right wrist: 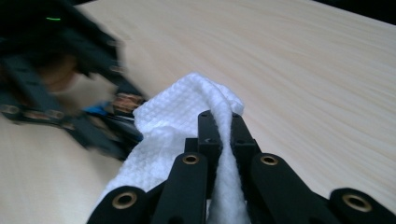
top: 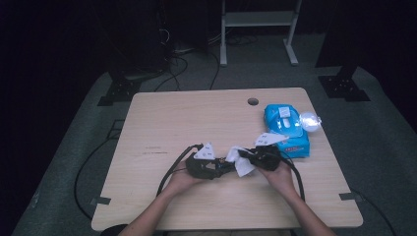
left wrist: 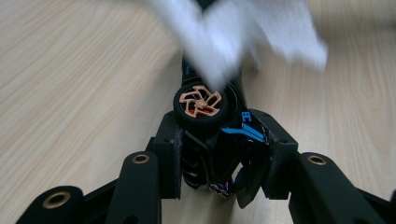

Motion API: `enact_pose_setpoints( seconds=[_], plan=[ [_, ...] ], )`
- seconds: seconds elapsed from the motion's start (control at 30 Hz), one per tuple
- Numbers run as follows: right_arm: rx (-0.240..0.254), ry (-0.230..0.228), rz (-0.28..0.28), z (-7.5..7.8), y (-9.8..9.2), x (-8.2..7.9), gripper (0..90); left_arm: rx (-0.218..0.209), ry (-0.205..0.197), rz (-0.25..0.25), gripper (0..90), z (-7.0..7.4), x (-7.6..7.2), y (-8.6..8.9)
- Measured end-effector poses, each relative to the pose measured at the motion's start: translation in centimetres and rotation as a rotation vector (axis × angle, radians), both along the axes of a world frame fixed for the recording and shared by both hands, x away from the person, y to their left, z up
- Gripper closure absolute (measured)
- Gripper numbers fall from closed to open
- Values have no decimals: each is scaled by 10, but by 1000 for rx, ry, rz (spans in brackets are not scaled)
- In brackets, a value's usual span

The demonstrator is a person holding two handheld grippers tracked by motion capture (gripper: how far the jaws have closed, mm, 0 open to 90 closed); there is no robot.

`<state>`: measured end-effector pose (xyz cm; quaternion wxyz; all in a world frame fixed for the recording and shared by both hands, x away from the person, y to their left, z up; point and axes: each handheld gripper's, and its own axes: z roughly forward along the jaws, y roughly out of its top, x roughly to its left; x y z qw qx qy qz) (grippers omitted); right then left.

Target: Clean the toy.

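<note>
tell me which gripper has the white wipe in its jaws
The right gripper: its jaws are shut on the white wipe. The left gripper instead clamps a black toy car.

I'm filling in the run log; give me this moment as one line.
left gripper: shut on toy car | right gripper: shut on white wipe | wipe against car | wipe pack: on table

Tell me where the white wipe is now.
In the high view, the white wipe is near the table's front middle, clamped in the right gripper, against the toy car.

toy car in left gripper | wipe right, apparently touching | wipe pack behind-right
</note>
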<state>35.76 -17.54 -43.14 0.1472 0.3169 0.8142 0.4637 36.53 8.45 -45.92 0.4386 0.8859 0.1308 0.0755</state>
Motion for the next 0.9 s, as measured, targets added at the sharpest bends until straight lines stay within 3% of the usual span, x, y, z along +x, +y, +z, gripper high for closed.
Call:
enact_pose_setpoints(
  seconds=[0.1, 0.2, 0.3, 0.43, 0.5, 0.57, 0.7, 0.83, 0.9],
  plan=[
    [2, 0, -53, 1, -17, 4, 865, 0, 1, -1, 581, 0, 0, 0],
    [17, 6, -58, 0, -16, 3, 865, -10, 9, -1, 581, -1, 2, -1],
    [38, 12, 0, -1, 2, 1, 865, -10, 11, -2, 581, -1, 2, -1],
    [-6, -14, 52, -3, 18, -2, 864, -8, 12, -4, 582, -1, 3, 2],
    [4, -8, 39, -2, 10, -1, 864, -13, 15, -1, 582, 0, 4, 3],
    [-30, -30, -10, 0, -2, 0, 865, -15, 14, 0, 581, 0, 4, 3],
    [-16, -18, -45, 0, -17, 1, 865, -13, 15, -3, 581, 0, 4, 3],
    [6, -10, -21, -2, -2, -1, 865, -16, 18, -3, 581, 0, 5, 3],
    [40, 9, 26, -3, 10, -2, 864, -18, 21, -2, 581, 0, 6, 3]
  ],
)
